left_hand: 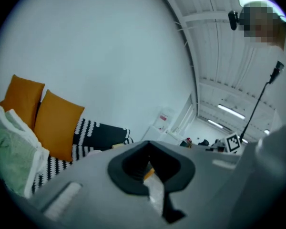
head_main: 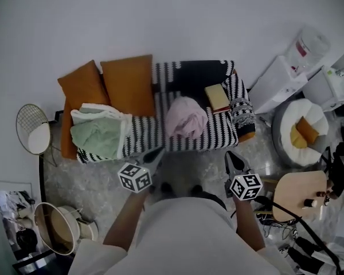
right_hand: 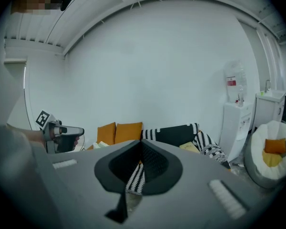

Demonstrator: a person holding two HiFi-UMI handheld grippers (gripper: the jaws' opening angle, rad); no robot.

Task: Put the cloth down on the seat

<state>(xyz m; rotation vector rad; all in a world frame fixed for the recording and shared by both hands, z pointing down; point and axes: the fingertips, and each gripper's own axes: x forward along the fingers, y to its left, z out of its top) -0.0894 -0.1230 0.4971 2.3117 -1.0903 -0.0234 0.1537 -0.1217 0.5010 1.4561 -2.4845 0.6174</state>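
A crumpled pink cloth [head_main: 186, 118] lies on the middle of the black-and-white striped sofa seat [head_main: 215, 132]. A folded green and white cloth [head_main: 98, 132] rests on the seat's left end, in front of two orange cushions [head_main: 126, 83]. My left gripper [head_main: 159, 152] hovers just in front of the seat's edge, shut and empty. My right gripper [head_main: 230, 156] is level with it further right, also shut with nothing in it. In the left gripper view the shut jaw tips [left_hand: 148, 145] point past the cushions [left_hand: 56, 124]. The right gripper's jaw tips [right_hand: 142, 143] face the sofa [right_hand: 174, 135].
A yellow book [head_main: 217, 97] lies at the seat's right end. A white water dispenser [head_main: 286, 73] and a round white cushion seat [head_main: 303, 128] stand to the right, and a round wooden table [head_main: 301, 193] is near my right side. A wire fan [head_main: 33, 129] and a basket [head_main: 54, 228] stand left.
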